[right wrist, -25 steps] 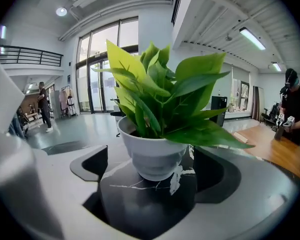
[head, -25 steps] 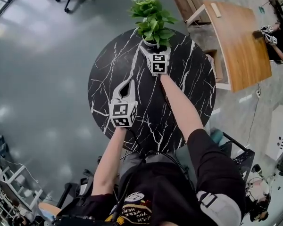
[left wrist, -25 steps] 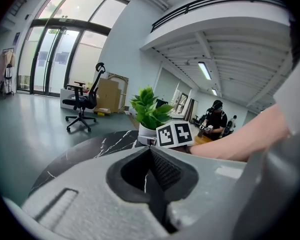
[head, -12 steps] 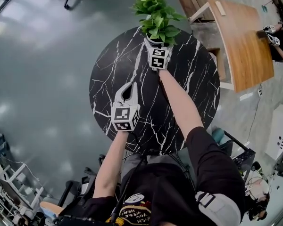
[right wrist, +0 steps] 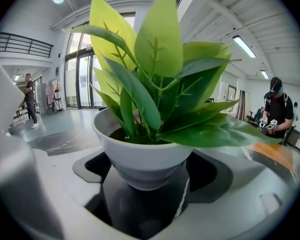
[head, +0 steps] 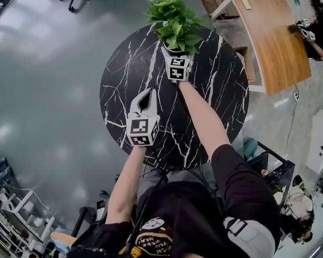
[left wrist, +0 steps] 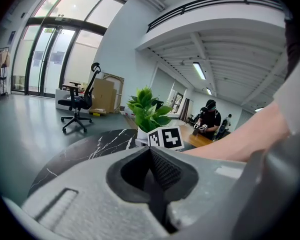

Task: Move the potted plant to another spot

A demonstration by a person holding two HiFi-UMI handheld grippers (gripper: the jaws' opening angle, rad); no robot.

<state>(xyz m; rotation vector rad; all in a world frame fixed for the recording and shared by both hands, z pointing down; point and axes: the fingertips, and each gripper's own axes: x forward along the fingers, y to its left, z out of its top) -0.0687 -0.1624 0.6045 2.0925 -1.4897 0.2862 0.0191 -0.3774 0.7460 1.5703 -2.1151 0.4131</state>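
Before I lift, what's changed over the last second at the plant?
The right gripper has drawn its jaws in slightly around the potted plant, whose white pot sits between them. Whether they press it is unclear, and no lift shows. The left gripper stayed shut over the marble table, and the plant stayed at the table's far side.

The plant (head: 175, 20) has green leaves in a white pot (right wrist: 142, 154). The counter (head: 129, 69) is black with white marble veins, the floor (head: 48, 79) grey-blue. The left hand-held gripper (head: 149, 92) is pale grey, its cube (head: 140, 131) black-and-white squares. The desk (head: 274, 42) is orange-brown wood.
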